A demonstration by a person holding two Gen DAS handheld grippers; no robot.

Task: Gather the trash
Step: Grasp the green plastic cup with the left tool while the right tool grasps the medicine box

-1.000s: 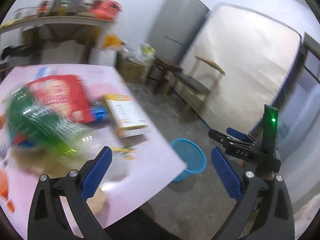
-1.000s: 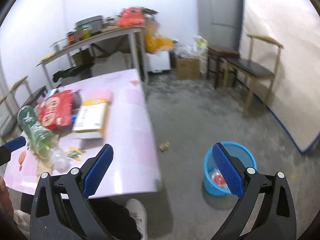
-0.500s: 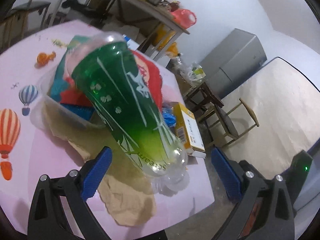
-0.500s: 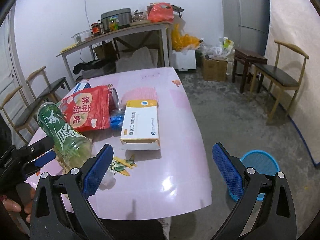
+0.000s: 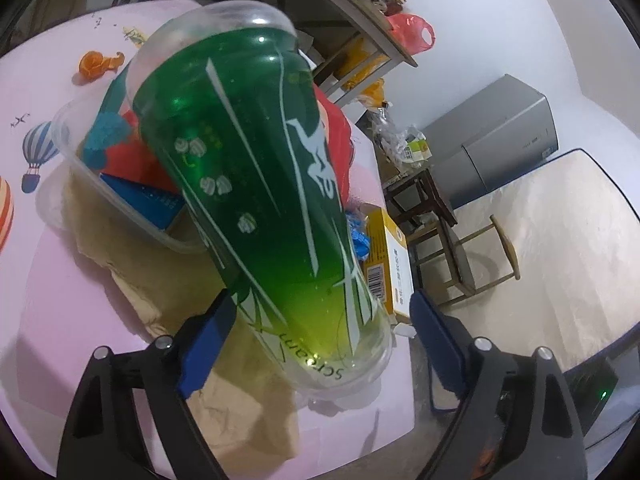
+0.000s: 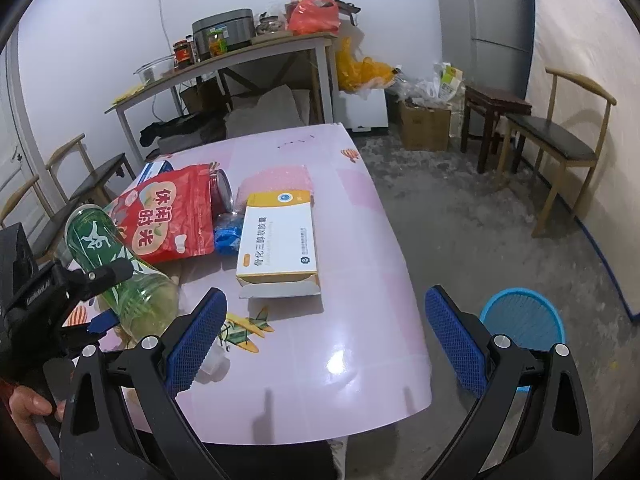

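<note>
A tall green plastic cup (image 5: 256, 184) lies tilted on brown paper (image 5: 224, 400) on the pink table (image 6: 360, 240). My left gripper (image 5: 320, 332) has the cup's lower end between its closing jaws. The left pad (image 5: 208, 336) sits at the cup's side and the right pad (image 5: 436, 344) stands clear of it. The right wrist view shows the same cup (image 6: 116, 264) and the left gripper (image 6: 112, 294) at the far left. My right gripper (image 6: 324, 336) hangs open and empty over the table's near edge. A blue bin (image 6: 524, 316) stands on the floor to the right.
On the table lie a yellow-white box (image 6: 280, 240), a red snack bag (image 6: 168, 216), a red can (image 6: 222, 196), a blue wrapper (image 6: 226, 234) and a clear tub (image 5: 80, 152). Chairs, a fridge and a cluttered shelf table stand behind. A hand (image 6: 28, 404) holds the left gripper.
The left gripper swung from the floor side onto the table, rolled, and closed in around the green cup with its jaws narrowing. The right view turned from the bin toward the table.
</note>
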